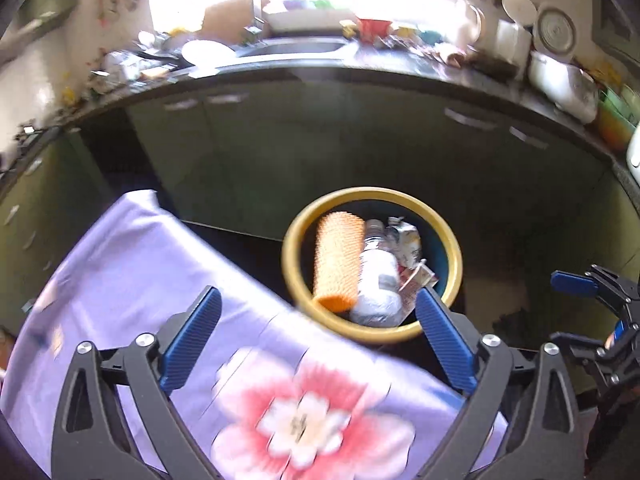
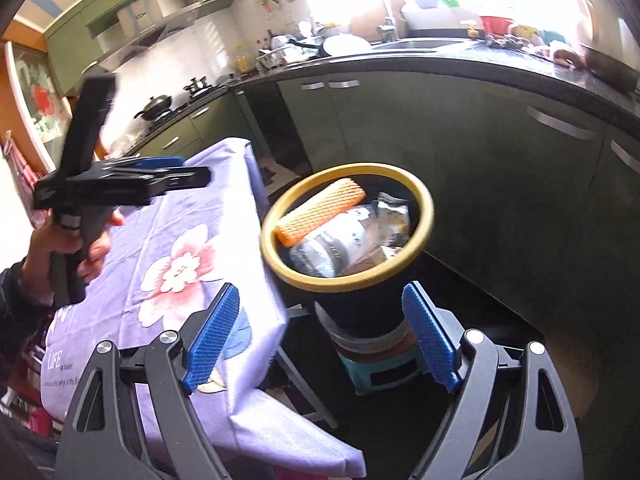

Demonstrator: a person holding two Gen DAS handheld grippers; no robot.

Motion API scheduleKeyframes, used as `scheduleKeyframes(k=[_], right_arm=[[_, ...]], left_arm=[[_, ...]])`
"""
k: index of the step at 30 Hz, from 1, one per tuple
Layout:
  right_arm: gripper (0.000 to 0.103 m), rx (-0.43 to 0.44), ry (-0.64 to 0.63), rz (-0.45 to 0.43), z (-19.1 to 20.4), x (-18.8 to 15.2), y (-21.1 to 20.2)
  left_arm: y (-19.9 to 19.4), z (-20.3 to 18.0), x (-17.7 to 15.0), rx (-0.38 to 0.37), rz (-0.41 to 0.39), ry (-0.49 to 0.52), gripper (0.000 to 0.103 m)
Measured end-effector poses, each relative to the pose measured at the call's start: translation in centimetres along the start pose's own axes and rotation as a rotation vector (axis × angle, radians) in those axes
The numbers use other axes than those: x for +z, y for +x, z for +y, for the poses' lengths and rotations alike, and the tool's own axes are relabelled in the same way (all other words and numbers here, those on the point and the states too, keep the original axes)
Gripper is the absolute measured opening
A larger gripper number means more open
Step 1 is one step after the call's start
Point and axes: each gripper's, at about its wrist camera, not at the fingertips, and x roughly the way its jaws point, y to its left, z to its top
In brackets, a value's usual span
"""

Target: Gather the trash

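Observation:
A dark trash bin with a yellow rim (image 1: 290, 248) (image 2: 428, 216) stands beside a table with a lilac flowered cloth (image 1: 132, 280) (image 2: 192, 248). In the bin lie an orange foam net sleeve (image 1: 336, 260) (image 2: 320, 211), a clear plastic bottle (image 1: 378, 280) (image 2: 332, 244) and crumpled wrappers (image 1: 408, 240) (image 2: 394, 210). My left gripper (image 1: 318, 340) is open and empty above the cloth's edge, just short of the bin; it also shows in the right wrist view (image 2: 160, 168). My right gripper (image 2: 320, 340) is open and empty in front of the bin; it also shows in the left wrist view (image 1: 576, 288).
The bin sits on a white bucket (image 2: 360, 340) on a teal stool (image 2: 392, 372). Dark green cabinets (image 1: 320, 140) (image 2: 480, 140) run behind it under a cluttered black counter (image 1: 400, 64) with a sink (image 2: 412, 45). A stove with pots (image 2: 160, 104) is at the left.

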Motion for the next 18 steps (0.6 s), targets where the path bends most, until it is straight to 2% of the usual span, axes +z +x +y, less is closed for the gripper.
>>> scheduleKeyframes(k=[3, 11, 18], right_arm=[[0.087, 0.027, -0.053, -0.01, 2.5, 0.0, 0.1], [0.098, 0.043, -0.189, -0.076, 9.1, -0.4, -1.3], [0.098, 0.008, -0.274, -0.149, 12.7, -0.9, -4.1]], left_arm=[[-5.1, 1.3, -3.4, 0.086, -0.039, -0.073, 0.096], [-17.9, 4.2, -12.7, 0.412, -0.195, -0.301, 0.096], [-25.2, 5.3, -19.3, 0.555, -0.292, -0.473, 0.096]])
